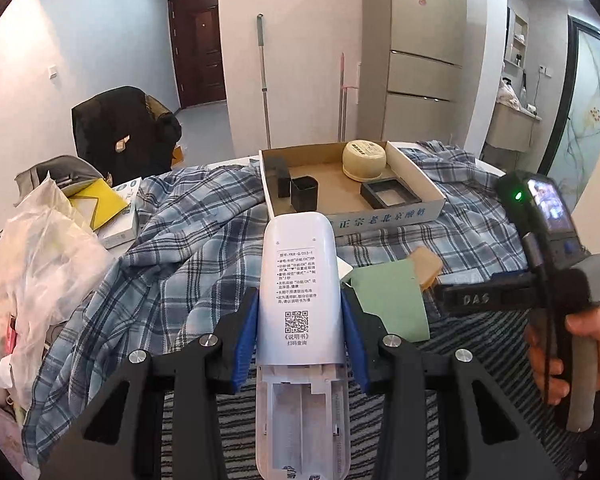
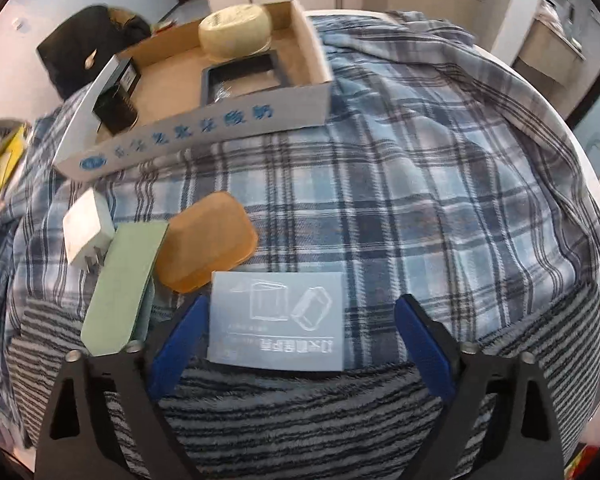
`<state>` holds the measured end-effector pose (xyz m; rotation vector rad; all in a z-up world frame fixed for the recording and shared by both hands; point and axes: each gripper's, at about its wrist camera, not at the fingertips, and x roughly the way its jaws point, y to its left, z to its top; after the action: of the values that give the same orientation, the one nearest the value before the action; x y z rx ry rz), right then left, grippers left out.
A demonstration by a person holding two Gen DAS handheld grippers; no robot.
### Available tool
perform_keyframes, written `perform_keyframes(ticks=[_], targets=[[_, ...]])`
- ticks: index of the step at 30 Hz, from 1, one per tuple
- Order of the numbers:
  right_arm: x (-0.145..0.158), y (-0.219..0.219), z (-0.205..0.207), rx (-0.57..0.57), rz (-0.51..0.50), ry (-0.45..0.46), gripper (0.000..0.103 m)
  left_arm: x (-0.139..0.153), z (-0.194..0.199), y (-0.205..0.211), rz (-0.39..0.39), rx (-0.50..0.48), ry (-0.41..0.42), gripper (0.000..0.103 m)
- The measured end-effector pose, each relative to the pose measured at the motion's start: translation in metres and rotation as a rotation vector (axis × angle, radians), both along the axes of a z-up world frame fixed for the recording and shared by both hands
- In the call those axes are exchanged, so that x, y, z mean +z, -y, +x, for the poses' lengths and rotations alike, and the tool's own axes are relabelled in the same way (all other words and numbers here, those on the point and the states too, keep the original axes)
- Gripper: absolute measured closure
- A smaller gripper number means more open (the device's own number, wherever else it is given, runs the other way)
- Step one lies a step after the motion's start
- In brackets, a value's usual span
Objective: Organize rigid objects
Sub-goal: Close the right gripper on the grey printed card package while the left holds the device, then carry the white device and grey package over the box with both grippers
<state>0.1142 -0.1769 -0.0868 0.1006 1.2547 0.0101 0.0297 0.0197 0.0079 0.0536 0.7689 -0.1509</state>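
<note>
Hiding the remote's (image 1: 300,300) front, left gripper (image 1: 300,320) jaws clamp it.

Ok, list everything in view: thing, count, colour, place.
remote: 1, white, back up, in left gripper
box: 1, cardboard, on plaid cloth
bowl: 1, cream, upside down in box
black tray: 1, in box
black cups: 2, in box, left side
card: 1, pale blue, between right gripper's fingers
soap: 1, amber, on cloth
green block: 1, beside soap
charger: 1, white, left of block
cloth: 1, blue plaid
left gripper: shut on remote
right gripper: open
hand: 1, on right gripper's handle
</note>
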Motion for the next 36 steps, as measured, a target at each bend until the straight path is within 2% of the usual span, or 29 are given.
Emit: perform_keyframes(ticks=[1,3,7,16,25,28,30,32,34,36], targets=[[-0.002,-0.002,0.001,0.013,-0.001,-0.007,0.023,0.000,0.000,0.000,-0.002,0.000,0.000,0.061],[0.001,-0.007,-0.001,0.040,-0.037,0.027,0.040,0.002,-0.001,-0.001,-0.004,0.001,0.000,0.061],[0.004,0.003,-0.005,0.041,0.035,0.019,0.040,0.004,-0.004,0.001,-0.003,-0.002,0.005,0.061],[0.030,0.033,-0.014,0.035,-0.039,0.105,0.040,0.015,0.000,0.001,-0.021,0.027,0.025,0.061],[0.074,0.052,-0.003,0.027,-0.060,0.225,0.040,0.028,0.010,0.018,-0.004,0.012,0.057,0.061],[0.095,0.054,0.005,0.024,-0.021,0.260,0.040,0.043,0.021,0.024,-0.019,0.018,0.081,0.061],[0.117,0.051,0.013,0.024,-0.002,0.314,0.040,0.058,0.030,0.028,-0.027,0.018,0.109,0.061],[0.141,0.048,0.020,0.020,0.011,0.376,0.040,0.072,0.039,0.030,-0.058,0.025,0.130,0.061],[0.160,0.043,0.031,0.039,0.030,0.418,0.040,0.090,0.055,0.029,-0.151,0.038,0.138,0.061],[0.175,0.040,0.048,0.070,0.105,0.434,0.040,0.106,0.071,0.029,-0.223,0.054,0.145,0.061]])
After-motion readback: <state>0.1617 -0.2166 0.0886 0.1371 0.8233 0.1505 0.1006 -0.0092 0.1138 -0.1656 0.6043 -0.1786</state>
